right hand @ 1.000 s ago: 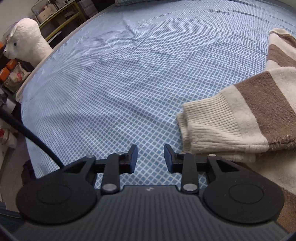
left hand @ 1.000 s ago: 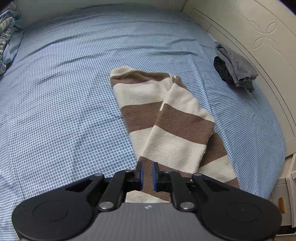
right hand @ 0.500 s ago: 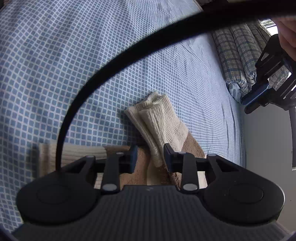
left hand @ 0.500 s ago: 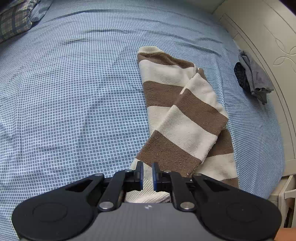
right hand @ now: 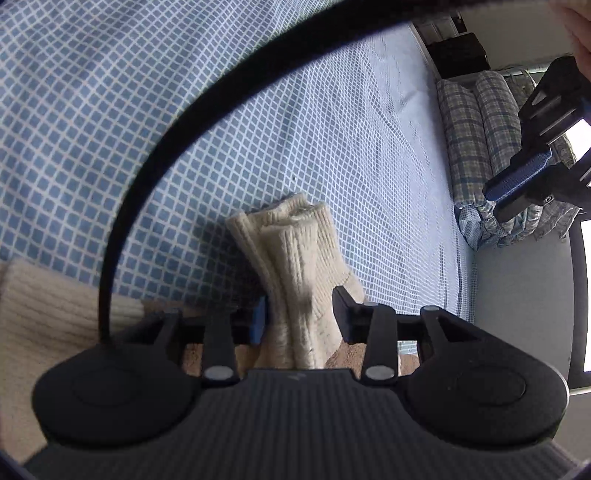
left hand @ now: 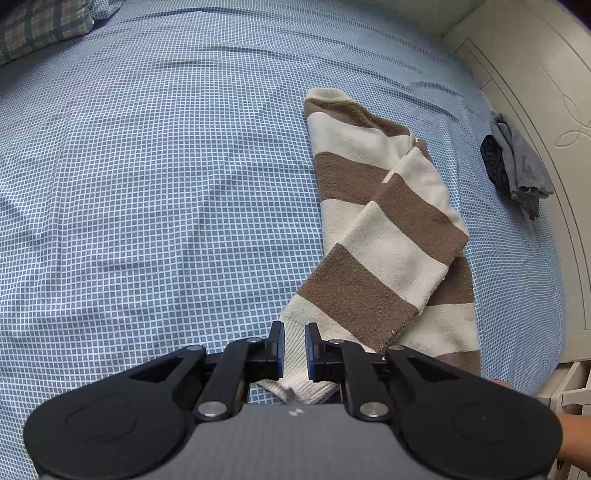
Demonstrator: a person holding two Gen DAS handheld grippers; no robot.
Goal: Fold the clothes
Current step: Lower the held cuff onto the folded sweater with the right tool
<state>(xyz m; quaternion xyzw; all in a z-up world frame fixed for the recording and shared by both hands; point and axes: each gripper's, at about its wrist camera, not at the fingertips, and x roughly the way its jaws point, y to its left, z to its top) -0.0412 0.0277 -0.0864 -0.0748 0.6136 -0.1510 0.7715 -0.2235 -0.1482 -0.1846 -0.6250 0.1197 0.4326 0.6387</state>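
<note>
A brown-and-cream striped sweater [left hand: 388, 236] lies folded into a long strip on the blue checked sheet [left hand: 147, 184], one sleeve laid slantwise over it. Its ribbed cuffs [left hand: 306, 387] end just under my left gripper [left hand: 294, 350]. That gripper's jaws are starting to open, with a narrow gap and nothing pinched. In the right wrist view it hangs in the air as the left gripper [right hand: 513, 195], apart from the cloth. The two cream cuffs [right hand: 295, 251] stand bunched between the fingers of my right gripper [right hand: 299, 314]. Those jaws are opening, the blue pad close beside the cuffs.
A small grey garment [left hand: 517, 166] lies by the cream bed board [left hand: 546, 92] on the right. Plaid pillows [left hand: 37, 29] sit at the far corner, seen also as plaid pillows [right hand: 476, 140]. A black cable [right hand: 184, 122] arcs across the right view. A hand [left hand: 576, 443] shows at the lower right.
The right gripper swung from the open sheet onto the cuffs, which now stand between its wider jaws. The left gripper shifted and rolled, and the sleeve it carried now lies across the sweater.
</note>
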